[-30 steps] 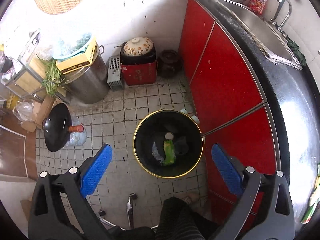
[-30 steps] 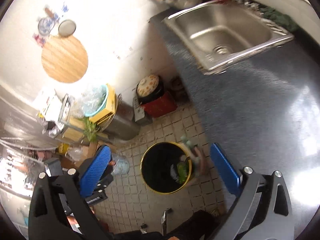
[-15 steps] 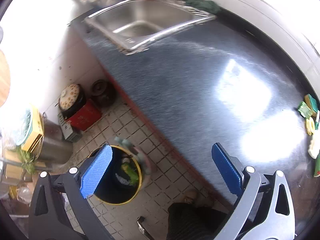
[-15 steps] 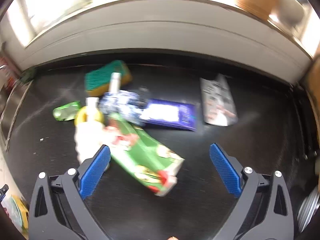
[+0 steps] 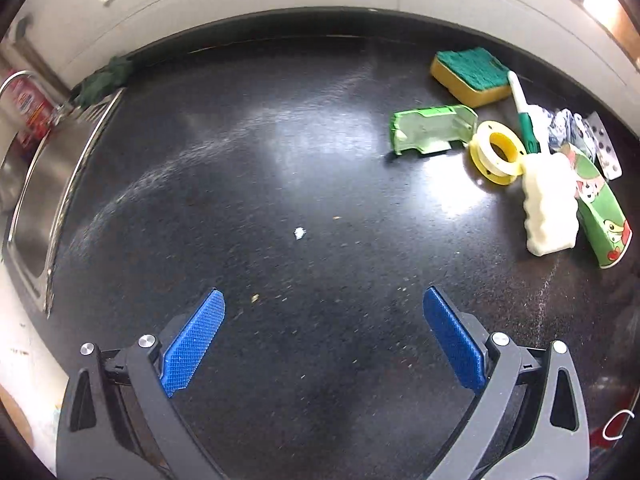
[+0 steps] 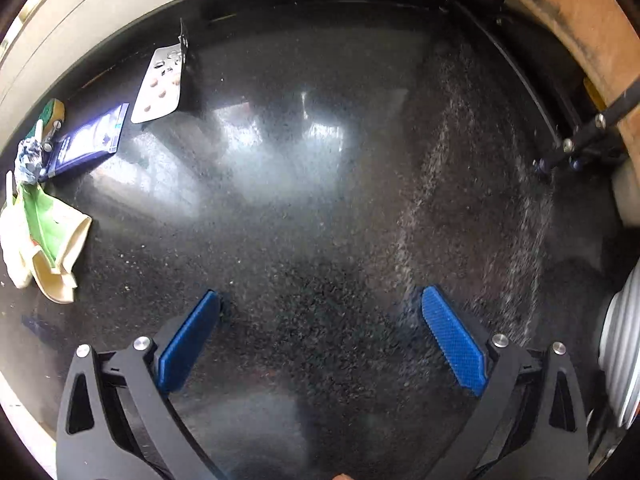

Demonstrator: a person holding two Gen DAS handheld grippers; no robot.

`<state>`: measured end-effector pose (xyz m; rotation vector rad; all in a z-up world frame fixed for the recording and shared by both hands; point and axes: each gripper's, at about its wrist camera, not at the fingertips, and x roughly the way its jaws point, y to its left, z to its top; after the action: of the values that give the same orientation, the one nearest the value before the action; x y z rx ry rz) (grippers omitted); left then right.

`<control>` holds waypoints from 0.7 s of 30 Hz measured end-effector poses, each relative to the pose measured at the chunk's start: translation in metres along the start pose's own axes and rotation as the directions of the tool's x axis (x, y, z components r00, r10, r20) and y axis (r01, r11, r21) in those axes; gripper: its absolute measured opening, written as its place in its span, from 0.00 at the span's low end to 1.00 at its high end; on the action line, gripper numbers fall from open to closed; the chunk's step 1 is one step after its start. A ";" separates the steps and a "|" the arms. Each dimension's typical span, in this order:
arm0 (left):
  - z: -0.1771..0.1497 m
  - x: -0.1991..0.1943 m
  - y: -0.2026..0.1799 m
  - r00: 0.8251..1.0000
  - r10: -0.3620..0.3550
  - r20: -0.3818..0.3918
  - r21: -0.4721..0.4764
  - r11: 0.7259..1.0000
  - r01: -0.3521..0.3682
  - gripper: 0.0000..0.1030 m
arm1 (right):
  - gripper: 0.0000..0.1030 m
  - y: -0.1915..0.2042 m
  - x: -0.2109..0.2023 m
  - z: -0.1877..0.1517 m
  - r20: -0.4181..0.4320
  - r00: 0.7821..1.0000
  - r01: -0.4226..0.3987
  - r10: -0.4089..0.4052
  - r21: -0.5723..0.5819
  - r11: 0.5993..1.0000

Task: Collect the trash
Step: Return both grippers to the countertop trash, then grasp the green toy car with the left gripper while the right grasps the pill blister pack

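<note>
Both hand-held grippers, left (image 5: 322, 336) and right (image 6: 318, 338), hang spread and empty; the green carton (image 5: 602, 216) looks light and crushable, best pinched across its flat sides.

In your left wrist view, the sink (image 5: 36, 184) is sitting at the left edge of the counter (image 5: 280, 184), while the sponge (image 5: 470, 74), open box (image 5: 432, 130) and tape roll (image 5: 498, 152) are clustering upper right. In your right wrist view, the blister pack (image 6: 160, 84) is lying upper left.
</note>
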<state>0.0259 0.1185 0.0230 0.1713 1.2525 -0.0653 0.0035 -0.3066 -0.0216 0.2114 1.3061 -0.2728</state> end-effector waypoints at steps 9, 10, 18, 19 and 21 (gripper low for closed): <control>0.032 0.048 -0.005 0.996 -0.060 -0.070 -0.062 0.997 0.056 0.95 | 0.95 0.026 0.020 0.038 0.055 0.997 -0.049 0.058 -0.157 0.986; 0.037 0.049 -0.004 0.996 -0.059 -0.066 -0.063 0.997 0.055 0.95 | 0.95 0.030 0.022 0.043 0.054 0.997 -0.052 0.061 -0.162 0.985; 0.093 0.045 -0.022 0.997 -0.075 0.022 0.053 0.996 0.073 0.94 | 0.95 0.062 0.043 0.100 0.058 0.995 -0.070 0.084 -0.214 0.974; 0.100 0.047 -0.027 0.997 -0.078 0.018 0.082 0.994 0.076 0.93 | 0.95 0.068 0.045 0.106 0.061 0.994 -0.073 0.089 -0.224 0.972; 0.112 0.050 -0.044 0.996 -0.087 -0.001 0.165 0.982 0.086 0.86 | 0.95 0.079 0.049 0.117 0.061 0.993 -0.081 0.100 -0.251 0.965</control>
<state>0.1400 0.0586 0.0049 0.2599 1.2481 -0.2453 0.1472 -0.2712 -0.0400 0.0477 1.2411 -0.0370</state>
